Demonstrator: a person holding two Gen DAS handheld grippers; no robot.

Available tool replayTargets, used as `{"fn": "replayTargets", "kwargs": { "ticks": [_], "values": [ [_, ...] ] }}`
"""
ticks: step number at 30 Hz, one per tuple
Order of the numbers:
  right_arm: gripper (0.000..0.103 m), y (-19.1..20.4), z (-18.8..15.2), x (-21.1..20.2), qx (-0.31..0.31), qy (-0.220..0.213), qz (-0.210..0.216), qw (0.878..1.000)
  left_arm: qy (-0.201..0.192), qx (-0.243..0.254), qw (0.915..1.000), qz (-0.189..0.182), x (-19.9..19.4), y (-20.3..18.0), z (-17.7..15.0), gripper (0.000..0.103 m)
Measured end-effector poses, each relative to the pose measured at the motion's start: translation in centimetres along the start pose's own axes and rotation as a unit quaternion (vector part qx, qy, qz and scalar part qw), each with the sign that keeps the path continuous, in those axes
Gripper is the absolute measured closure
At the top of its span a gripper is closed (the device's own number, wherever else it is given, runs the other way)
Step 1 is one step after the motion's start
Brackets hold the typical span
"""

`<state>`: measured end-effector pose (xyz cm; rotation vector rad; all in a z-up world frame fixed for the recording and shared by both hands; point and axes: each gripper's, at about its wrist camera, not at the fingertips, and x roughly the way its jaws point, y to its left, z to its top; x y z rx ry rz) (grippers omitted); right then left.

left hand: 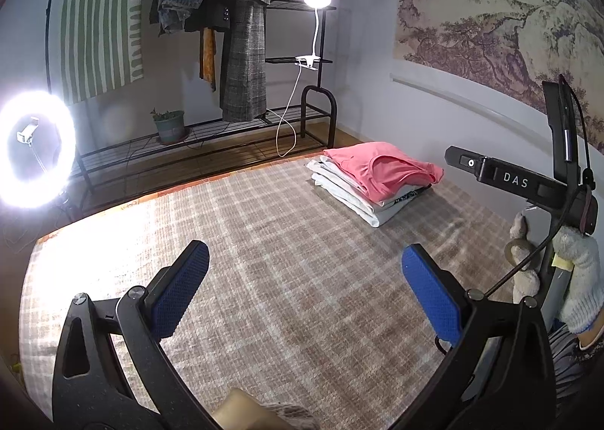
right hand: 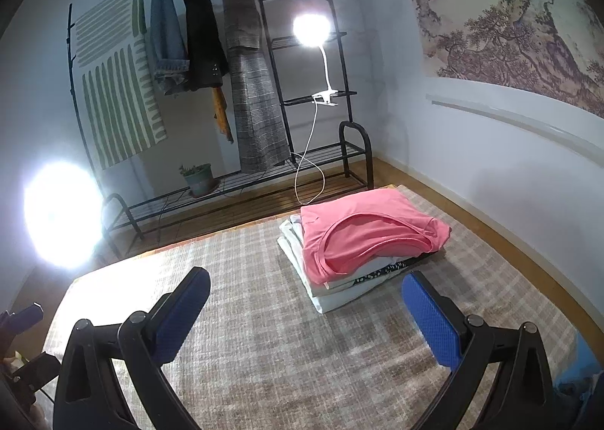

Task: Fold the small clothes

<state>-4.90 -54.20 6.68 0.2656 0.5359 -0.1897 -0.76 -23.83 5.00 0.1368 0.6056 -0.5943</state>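
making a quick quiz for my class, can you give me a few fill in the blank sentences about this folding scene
1. The top garment on the stack of folded clothes is coloured ____.
2. The stack rests on a checked ____.
3. Both the left tool and the right tool have their jaws ____.
4. The plant pot sits on the bottom shelf of the black clothes ____.

Missing words: pink; rug; open; rack
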Motion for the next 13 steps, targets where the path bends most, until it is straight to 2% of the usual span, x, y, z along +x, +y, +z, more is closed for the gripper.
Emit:
{"fn": "replayTargets", "kwargs": {
  "ticks": [13],
  "values": [
    [0.000,1.9,-0.5,0.0,-0.029,0.000,0.004,1.000,0.005,-0.002,1.0000,-0.001,0.3,0.5,-0.5,0.000]
  ]
}}
